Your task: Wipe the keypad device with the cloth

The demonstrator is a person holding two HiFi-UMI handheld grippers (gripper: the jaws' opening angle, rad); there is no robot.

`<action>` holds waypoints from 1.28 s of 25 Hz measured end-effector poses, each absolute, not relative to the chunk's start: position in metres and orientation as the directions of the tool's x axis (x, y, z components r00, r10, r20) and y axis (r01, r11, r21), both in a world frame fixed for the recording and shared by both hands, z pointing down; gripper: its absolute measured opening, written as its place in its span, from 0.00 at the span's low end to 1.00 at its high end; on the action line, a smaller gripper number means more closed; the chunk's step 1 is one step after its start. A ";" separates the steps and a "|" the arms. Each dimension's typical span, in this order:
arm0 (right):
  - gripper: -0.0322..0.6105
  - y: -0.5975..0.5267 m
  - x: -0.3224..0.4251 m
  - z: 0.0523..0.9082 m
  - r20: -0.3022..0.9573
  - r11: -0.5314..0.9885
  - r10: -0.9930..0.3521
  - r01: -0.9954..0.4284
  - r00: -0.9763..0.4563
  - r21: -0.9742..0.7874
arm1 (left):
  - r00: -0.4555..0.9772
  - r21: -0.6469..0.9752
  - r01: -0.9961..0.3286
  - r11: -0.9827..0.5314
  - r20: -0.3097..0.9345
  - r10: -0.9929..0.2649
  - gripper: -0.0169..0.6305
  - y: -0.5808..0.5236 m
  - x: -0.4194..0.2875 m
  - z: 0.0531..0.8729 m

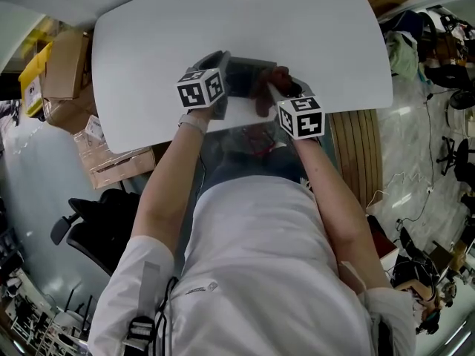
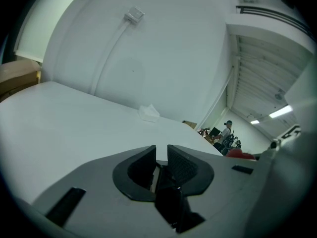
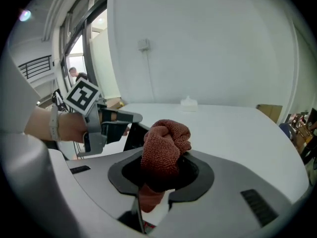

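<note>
In the head view both grippers meet near the front edge of the white table [image 1: 148,50]. The dark, flat keypad device [image 1: 243,74] sits between them. My left gripper [image 2: 161,150] has its jaws nearly together on the device's thin edge [image 2: 157,171]. The right gripper view shows the left gripper [image 3: 116,120] holding that dark panel [image 3: 132,139] off the table at a tilt. My right gripper [image 3: 159,162] is shut on a bunched red-brown cloth [image 3: 167,135], which hides its fingertips. In the head view the cloth [image 1: 271,87] lies against the device's right side.
A small white object [image 2: 148,113] [image 3: 188,102] rests far back on the table. Cardboard boxes [image 1: 67,65] stand left of the table, a black office chair [image 1: 82,228] is at lower left, and a slatted wooden piece [image 1: 356,147] is at the right.
</note>
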State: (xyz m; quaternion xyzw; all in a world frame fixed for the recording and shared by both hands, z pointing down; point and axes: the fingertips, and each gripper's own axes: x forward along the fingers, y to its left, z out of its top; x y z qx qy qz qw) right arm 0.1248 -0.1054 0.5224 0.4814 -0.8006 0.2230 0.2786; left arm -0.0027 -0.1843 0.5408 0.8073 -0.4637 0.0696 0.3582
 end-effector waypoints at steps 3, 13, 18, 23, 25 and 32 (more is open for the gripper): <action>0.23 -0.121 0.118 0.511 0.666 0.467 -0.638 -0.882 -0.387 -0.065 | 0.568 0.523 -0.792 -0.315 0.443 -0.693 0.14 -0.184 -0.001 0.540; 0.22 -0.133 0.108 0.524 0.727 0.537 -0.593 -0.843 -0.345 0.037 | 0.576 0.547 -0.779 -0.307 0.428 -0.696 0.14 -0.185 -0.001 0.539; 0.21 -0.128 0.106 0.527 0.729 0.531 -0.587 -0.847 -0.351 0.020 | 0.573 0.556 -0.776 -0.299 0.421 -0.704 0.14 -0.186 -0.002 0.538; 0.21 -0.117 0.103 0.536 0.743 0.543 -0.566 -0.840 -0.357 0.011 | 0.570 0.554 -0.777 -0.298 0.421 -0.705 0.14 -0.185 -0.002 0.538; 0.21 -0.111 0.102 0.541 0.749 0.544 -0.557 -0.839 -0.359 0.003 | 0.572 0.553 -0.777 -0.302 0.420 -0.704 0.14 -0.185 -0.002 0.538; 0.21 -0.088 0.098 0.567 0.782 0.568 -0.507 -0.823 -0.361 -0.012 | 0.573 0.554 -0.776 -0.302 0.417 -0.706 0.14 -0.185 -0.001 0.538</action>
